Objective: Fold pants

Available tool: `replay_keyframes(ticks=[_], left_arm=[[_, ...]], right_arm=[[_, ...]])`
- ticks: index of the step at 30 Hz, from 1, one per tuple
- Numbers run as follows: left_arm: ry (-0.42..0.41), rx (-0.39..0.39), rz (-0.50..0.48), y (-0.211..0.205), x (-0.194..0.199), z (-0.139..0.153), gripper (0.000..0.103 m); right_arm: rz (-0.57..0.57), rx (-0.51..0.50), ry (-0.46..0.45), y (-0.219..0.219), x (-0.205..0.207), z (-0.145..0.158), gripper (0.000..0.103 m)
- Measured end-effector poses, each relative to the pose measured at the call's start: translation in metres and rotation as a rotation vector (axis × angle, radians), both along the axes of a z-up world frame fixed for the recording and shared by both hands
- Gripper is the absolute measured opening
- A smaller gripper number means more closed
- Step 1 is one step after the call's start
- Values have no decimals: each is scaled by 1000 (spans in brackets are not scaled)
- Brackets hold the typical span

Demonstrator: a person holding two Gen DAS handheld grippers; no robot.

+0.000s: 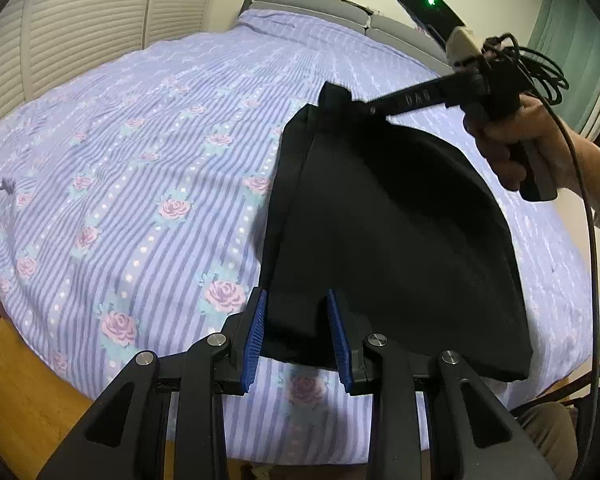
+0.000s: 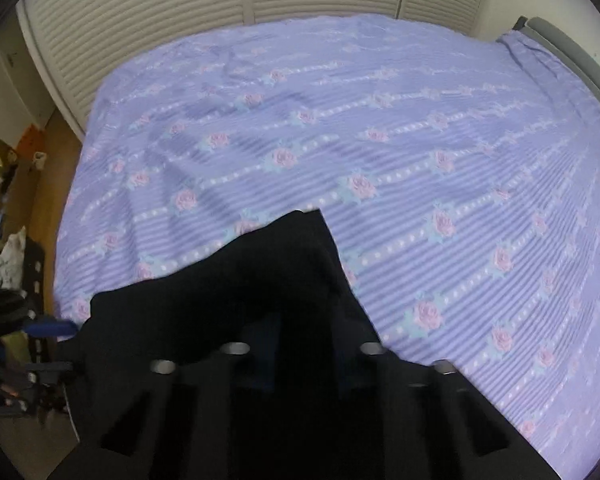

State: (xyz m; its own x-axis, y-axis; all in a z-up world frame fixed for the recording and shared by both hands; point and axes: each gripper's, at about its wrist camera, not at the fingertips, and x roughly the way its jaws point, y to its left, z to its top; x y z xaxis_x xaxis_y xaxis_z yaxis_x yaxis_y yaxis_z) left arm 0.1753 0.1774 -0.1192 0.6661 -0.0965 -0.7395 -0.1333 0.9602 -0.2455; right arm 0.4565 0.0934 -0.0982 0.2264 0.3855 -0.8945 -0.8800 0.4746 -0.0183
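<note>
- Black fabric, the pants (image 1: 400,232), lies folded into a wedge on the bed (image 1: 140,184), which wears a lilac striped cover printed with roses; the wide end sits at the near edge and the narrow end points up the bed.
- Left hand-held gripper (image 1: 296,340) stands over the near hem with its blue pads (image 1: 256,336) parted and cloth between them, not pinched.
- Right hand-held gripper (image 1: 340,100), held in a hand (image 1: 512,148), is clamped on the far narrow corner of the pants; in its own view the jaws are blurred and dark, so the grip is probably only a thin pinch.
- Long axis runs from the left hand-held gripper away toward the right one, so the next fold likely brings the far end toward the near hem.
- White letters on the right tool's arm (image 1: 416,99) read roughly "DAS".
</note>
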Motion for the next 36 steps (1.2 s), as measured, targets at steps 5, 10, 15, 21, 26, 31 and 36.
replay_keyframes(ticks=[5,10,15,21,26,31,36], left_arm=[[-5,-9,-1,1,9,-4,31],[-4,9,-11,0,3,-1,31],[-17,4,-1,4,-10,3,31],[-56,-41,-4,6,-20,10,39],[-83,-41,1,4,-13,14,39],[-52,-26,-12,3,1,3,2],[-55,41,-29,-5,-11,4,2]], right_arm=[[-119,9,-3,-5,25,-7,8],[-125,36,-4,-7,24,-8,15],[-158,96,-33,-21,15,6,50],[-166,173,-140,-42,-27,37,66],[-210,208,-165,-72,-56,50,66],[-329,269,-155,-120,-80,55,66],[-459,287,-140,-164,-104,42,66]])
